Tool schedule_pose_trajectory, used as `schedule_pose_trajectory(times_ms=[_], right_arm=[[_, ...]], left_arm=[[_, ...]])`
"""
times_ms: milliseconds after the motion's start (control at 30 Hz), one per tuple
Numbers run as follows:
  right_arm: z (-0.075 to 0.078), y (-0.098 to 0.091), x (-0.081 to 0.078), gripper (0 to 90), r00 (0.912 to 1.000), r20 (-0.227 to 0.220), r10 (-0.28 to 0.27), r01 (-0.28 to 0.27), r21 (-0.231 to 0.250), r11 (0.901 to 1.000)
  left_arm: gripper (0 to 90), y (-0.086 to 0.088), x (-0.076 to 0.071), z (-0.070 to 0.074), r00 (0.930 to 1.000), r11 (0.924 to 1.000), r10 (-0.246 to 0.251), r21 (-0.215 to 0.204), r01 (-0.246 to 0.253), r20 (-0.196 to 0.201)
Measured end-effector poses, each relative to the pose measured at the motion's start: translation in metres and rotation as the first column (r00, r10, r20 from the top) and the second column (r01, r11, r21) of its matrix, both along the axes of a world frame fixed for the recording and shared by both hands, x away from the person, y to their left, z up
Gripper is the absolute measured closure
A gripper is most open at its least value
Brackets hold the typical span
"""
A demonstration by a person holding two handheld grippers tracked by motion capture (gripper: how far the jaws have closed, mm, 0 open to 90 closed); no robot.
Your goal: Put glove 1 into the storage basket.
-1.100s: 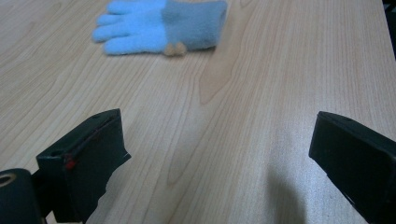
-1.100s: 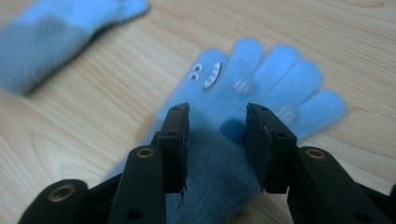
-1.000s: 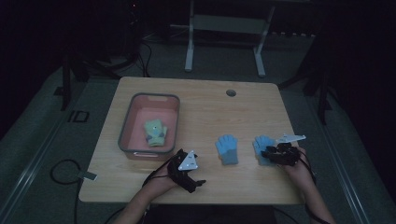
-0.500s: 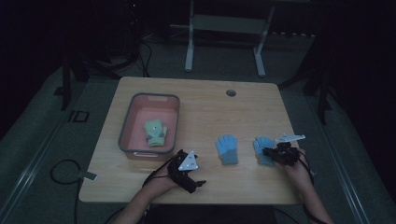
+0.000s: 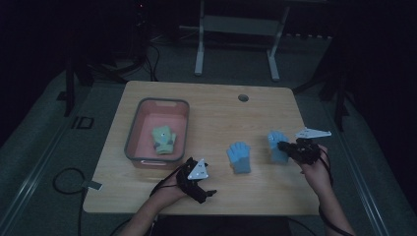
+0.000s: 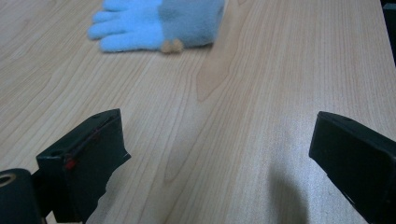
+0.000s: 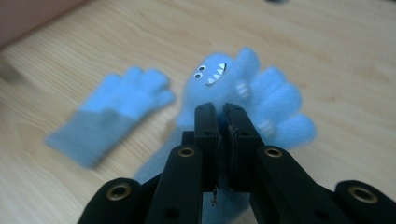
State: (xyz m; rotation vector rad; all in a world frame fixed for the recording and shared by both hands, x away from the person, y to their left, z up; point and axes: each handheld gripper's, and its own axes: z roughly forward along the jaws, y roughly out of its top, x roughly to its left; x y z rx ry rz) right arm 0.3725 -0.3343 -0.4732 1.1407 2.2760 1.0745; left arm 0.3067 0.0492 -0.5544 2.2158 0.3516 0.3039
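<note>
1. I take the pink bin point(image 5: 183, 114) on the wooden table point(image 5: 216, 113) as my landmark; it sits toward the left part of the tabletop, and a pale green glove point(image 5: 163, 139) lies inside it on the pink floor
2. My left gripper point(image 5: 205, 191) rests on the table just in front of the bin's near right corner, held in my left hand point(image 5: 169, 189); its jaws stand wide apart with nothing between them, only bare wood
3. A plain blue glove point(image 5: 239, 156) lies flat on the table to the right of the bin, near my left gripper but not touching it; in the left gripper view point(image 6: 159, 24) it lies ahead of the jaws, fingers pointing left, with a small tan tag at its edge
4. My right gripper point(image 5: 283, 145) is much farther right of the bin, past the plain glove, held in my right hand point(image 5: 314, 169); its jaws are clamped on a second blue glove with a face point(image 7: 224, 84)
5. That glove point(image 5: 276, 142) shows small eyes and jagged white teeth, and its fingers spread to the right in the right gripper view
6. A small round hole point(image 5: 243, 98) sits in the tabletop behind and to the right of the bin
</note>
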Motion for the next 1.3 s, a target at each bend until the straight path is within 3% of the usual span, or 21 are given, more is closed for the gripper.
schedule_pose_trajectory(times_ms=[300,733,1000,1300], right_arm=[[0.025,0.028,-0.001,84.7,0.9973,0.037,0.064,-0.065,0.042,0.9970],[0.019,0.080,-0.001,84.7,0.9843,0.018,0.175,-0.176,0.047,0.9833],[-0.005,0.102,0.000,84.5,0.9770,-0.038,0.210,-0.210,0.012,0.9777],[-0.039,0.110,0.006,83.8,0.9735,-0.115,0.198,-0.202,-0.024,0.9791]], left_arm=[[3.4,0.000,0.000,0.000,1.0000,1.0000,0.002,-0.003,-0.002,-0.003],[3.4,0.000,0.000,0.000,1.0000,1.0000,-0.003,0.003,0.003,0.000],[3.4,0.000,0.000,0.000,1.0000,1.0000,-0.003,0.004,0.003,0.000],[3.4,-0.001,-0.001,0.000,1.0000,1.0000,-0.002,0.004,0.002,0.000]])
